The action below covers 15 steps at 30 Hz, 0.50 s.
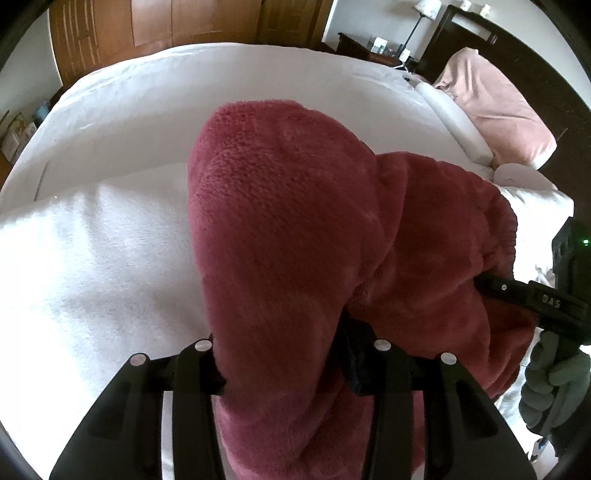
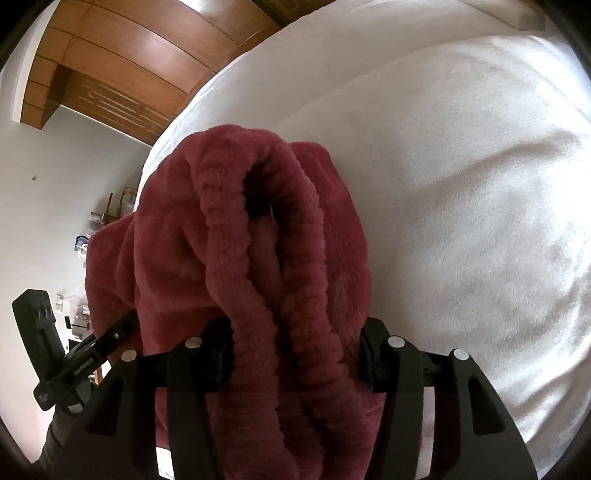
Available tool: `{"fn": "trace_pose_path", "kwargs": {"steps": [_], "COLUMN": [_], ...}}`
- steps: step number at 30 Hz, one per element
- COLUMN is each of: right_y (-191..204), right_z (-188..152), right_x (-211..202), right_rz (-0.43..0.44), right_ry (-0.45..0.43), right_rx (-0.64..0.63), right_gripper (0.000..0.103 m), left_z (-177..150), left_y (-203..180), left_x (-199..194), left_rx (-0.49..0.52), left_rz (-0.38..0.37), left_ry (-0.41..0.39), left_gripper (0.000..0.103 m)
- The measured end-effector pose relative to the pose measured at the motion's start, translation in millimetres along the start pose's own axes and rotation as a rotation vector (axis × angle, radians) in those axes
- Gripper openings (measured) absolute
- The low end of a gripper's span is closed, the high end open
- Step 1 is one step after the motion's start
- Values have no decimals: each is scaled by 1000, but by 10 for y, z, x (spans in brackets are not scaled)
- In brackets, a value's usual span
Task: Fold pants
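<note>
The pants (image 1: 280, 236), a thick dark-red fleece garment, are held up above the bed (image 1: 122, 122), bunched between both grippers.

Left gripper (image 1: 284, 365): its jaws are closed on a broad fold of the pants. The fabric fills the gap between the jaws and rises in a rounded hump over the bed. In the right wrist view this gripper (image 2: 110, 341) enters the pants from the side away from the bed, with its tip buried in the fleece.

Right gripper (image 2: 295, 354): its jaws are clamped on the gathered elastic waistband (image 2: 295, 236), which loops upward in two ribbed ridges with a dark opening between them. In the left wrist view this gripper (image 1: 491, 286) reaches into the pants from the pillow side. A gloved hand (image 1: 550, 387) holds its body.

The bed carries a white fleecy blanket (image 1: 85, 258) directly beneath the pants. A pink pillow (image 1: 495, 107) lies at the head end of the bed. A wooden wardrobe (image 1: 155, 26) stands beyond the far side of the bed, and a lamp (image 1: 421, 14) stands past the pillow.
</note>
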State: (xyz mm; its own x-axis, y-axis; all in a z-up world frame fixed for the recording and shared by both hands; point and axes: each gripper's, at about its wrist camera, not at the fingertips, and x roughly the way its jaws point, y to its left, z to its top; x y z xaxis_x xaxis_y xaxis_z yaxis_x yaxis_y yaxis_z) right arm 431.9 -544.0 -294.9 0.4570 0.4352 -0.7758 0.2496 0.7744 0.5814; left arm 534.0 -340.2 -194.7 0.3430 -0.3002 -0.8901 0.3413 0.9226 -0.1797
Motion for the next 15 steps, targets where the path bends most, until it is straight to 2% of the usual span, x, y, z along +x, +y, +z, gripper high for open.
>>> {"fn": "trace_pose_path", "kwargs": {"steps": [5,8,12,15], "right_y": [79,276,524,609], "right_z": [44,24,-36,-78], "right_x": [27,32,7,-44], "right_rz": [-41,-94,-168,-194], "right_ry": [-17,-31,-48,-59], "right_rx": [-16,-30,-63,-67], "right_gripper": [61,65,66,66], "left_z": [-15,-17,-13,-14], "left_y": [12,39,44,39], "left_x": [59,96,107,96], "left_rx": [-7,-16,-15,-12], "left_rz": [13,33,89,108], "left_ry": [-1,4,13,17], "left_gripper": [49,59,72,74]}}
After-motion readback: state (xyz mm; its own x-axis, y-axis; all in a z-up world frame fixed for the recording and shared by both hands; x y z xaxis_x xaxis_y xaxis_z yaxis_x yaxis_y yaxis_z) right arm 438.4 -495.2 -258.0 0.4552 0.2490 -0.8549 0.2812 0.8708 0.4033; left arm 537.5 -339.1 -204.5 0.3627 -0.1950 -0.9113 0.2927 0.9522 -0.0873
